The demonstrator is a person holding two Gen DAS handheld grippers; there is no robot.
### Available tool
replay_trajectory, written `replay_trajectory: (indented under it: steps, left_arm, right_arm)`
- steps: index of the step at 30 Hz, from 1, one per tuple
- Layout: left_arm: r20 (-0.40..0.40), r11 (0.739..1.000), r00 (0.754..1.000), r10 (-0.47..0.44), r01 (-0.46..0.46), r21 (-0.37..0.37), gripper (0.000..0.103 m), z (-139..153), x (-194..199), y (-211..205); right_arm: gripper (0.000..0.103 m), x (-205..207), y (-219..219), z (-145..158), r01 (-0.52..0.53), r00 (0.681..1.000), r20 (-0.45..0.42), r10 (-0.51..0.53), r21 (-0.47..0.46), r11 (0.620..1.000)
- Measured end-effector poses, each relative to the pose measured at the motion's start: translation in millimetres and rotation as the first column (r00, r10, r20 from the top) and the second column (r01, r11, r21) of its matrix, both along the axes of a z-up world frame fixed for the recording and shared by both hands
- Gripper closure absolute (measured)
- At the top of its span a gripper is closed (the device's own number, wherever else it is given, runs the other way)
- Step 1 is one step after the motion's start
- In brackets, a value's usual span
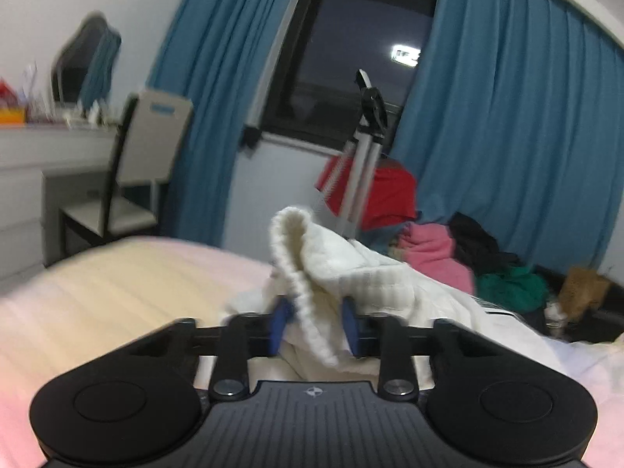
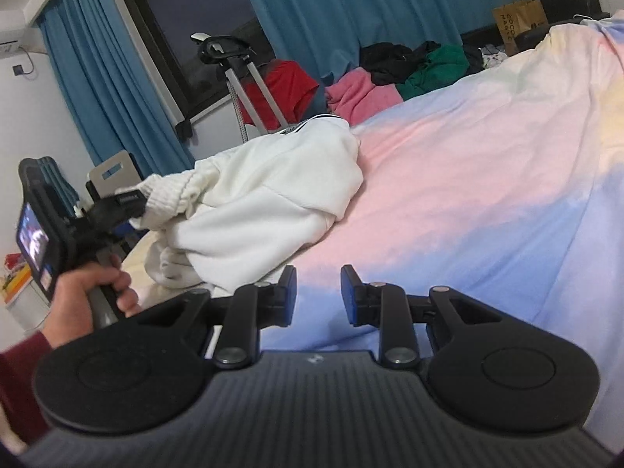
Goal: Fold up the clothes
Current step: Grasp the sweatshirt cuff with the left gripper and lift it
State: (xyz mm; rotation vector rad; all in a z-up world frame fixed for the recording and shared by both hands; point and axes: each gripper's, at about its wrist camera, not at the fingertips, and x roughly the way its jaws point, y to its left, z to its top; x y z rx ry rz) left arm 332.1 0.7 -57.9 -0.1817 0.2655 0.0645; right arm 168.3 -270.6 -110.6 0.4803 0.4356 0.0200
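A white sweatshirt (image 1: 370, 273) (image 2: 273, 179) lies crumpled on the pastel pink, blue and yellow bed cover (image 1: 117, 292) (image 2: 468, 175). My left gripper (image 1: 315, 312) is shut on its ribbed cuff (image 1: 296, 257), and the knit edge hangs down between the blue pads. The right wrist view shows the same left gripper (image 2: 142, 199) from the side, held by a hand (image 2: 89, 292), with the cuff (image 2: 175, 187) stretched out from the garment. My right gripper (image 2: 318, 284) hovers over bare bed cover to the right of the sweatshirt, jaws apart with nothing between them.
A pile of pink (image 2: 362, 93), green (image 2: 436, 66) and black clothes lies at the bed's far edge, beside a red garment (image 1: 386, 191) and a metal stand (image 1: 362, 163). A chair (image 1: 144, 156) and white desk stand left; blue curtains (image 1: 507, 117) frame a dark window.
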Motion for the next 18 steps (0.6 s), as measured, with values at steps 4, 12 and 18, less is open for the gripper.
replay_trajectory:
  steps: [4, 12, 18]
  left_arm:
    - [0.026, 0.999, 0.998, -0.049, 0.049, 0.009, 0.095, 17, -24, -5]
    - [0.038, 0.982, 0.982, -0.186, 0.185, 0.019, 0.096, 58, -151, 7]
    - [-0.203, 0.976, 0.955, -0.217, 0.212, -0.044, 0.096, 44, -233, 27]
  right_arm:
    - [0.074, -3, 3, 1, -0.007, 1.000, 0.011, 0.008, -0.024, 1.000]
    - [0.074, -26, 12, 24, -0.006, 0.994, 0.104, 0.016, -0.091, 0.996]
    - [0.074, -48, 22, 37, -0.056, 0.988, 0.135, 0.078, -0.160, 0.986]
